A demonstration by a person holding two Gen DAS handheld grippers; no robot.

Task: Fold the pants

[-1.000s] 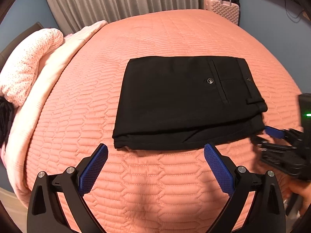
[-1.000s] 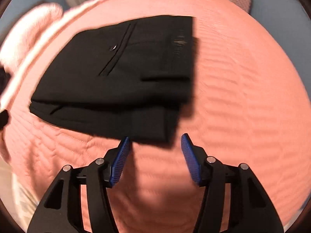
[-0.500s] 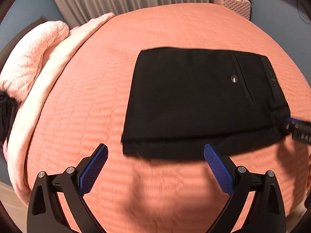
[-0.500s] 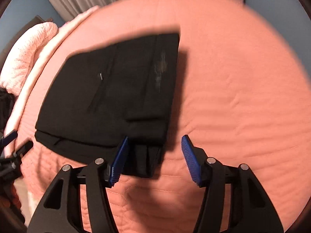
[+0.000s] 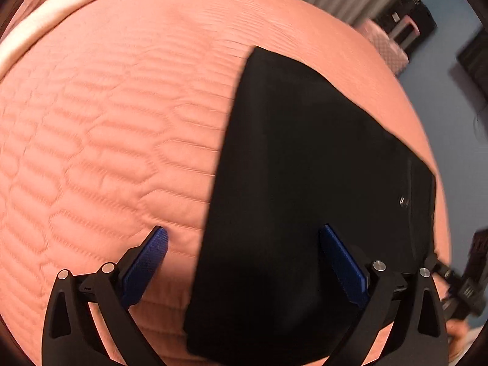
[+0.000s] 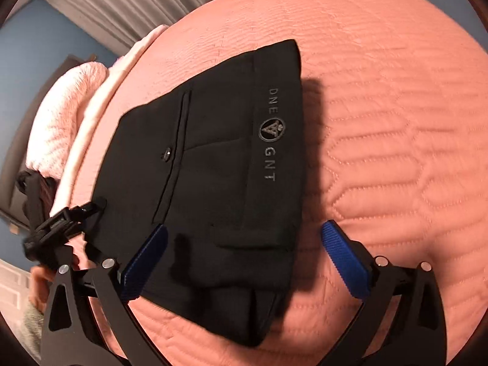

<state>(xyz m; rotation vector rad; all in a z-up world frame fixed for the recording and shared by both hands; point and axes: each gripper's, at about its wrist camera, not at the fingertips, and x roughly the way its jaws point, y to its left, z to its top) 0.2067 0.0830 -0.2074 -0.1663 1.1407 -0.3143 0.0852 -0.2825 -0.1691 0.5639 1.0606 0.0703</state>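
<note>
Plainly legible in the right wrist view, grey lettering runs along the waistband of the folded black pants (image 6: 213, 164): "DNE" above a round emblem holding a triangle, then "GNT" below it. A back pocket slit with a small button (image 6: 166, 153) lies just left of that band. The pants rest as a flat rectangle on the salmon quilted bedspread (image 6: 396, 140), the waistband edge to the right in this view and stacked fold layers showing at the near edge.

The right gripper (image 6: 244, 262) stands spread wide, its blue pads apart and nothing between them; the near waistband corner lies under the gap. The left gripper (image 5: 244, 262) is likewise spread and empty, with the pants (image 5: 305, 183) stretching diagonally from near its right pad toward the far upper middle, the button end at the right. A pale pink blanket (image 6: 58, 116) lies bunched at the bed's far left, beneath grey curtains (image 6: 128, 3).
</note>
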